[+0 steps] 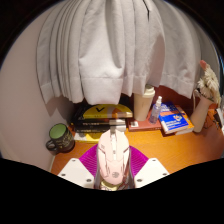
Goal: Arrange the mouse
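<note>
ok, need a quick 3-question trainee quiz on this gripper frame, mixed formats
1. True or false: the mouse sits between the gripper fingers.
2. Which thing stands on the desk nearest the green mug?
A. the stack of books
B. the blue box
C. the white bottle
3. Fill in: behind the desk hangs a white ____.

Key
1. True: the pink-and-white mouse lies between the two pink pads.
2. A.
3. Curtain.
</note>
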`<action>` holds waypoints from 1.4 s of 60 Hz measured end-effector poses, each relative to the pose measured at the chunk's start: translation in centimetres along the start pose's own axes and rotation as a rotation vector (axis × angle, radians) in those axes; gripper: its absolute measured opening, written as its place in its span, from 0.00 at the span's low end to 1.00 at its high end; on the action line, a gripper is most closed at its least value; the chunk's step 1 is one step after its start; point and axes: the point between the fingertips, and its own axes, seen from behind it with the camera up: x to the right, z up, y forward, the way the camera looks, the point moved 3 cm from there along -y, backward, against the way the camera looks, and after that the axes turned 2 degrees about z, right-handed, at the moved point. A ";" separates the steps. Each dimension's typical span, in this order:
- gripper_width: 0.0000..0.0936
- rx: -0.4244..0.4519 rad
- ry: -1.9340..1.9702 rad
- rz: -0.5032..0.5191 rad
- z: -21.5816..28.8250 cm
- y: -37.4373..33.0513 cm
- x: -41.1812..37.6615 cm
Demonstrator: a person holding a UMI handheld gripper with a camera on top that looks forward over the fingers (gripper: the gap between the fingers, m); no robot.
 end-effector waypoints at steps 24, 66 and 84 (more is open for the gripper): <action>0.50 -0.158 -0.050 -0.019 -10.9 4.8 -3.3; 0.92 0.047 -0.027 0.065 7.1 -13.5 5.1; 0.91 0.143 -0.045 0.025 9.0 -19.0 12.1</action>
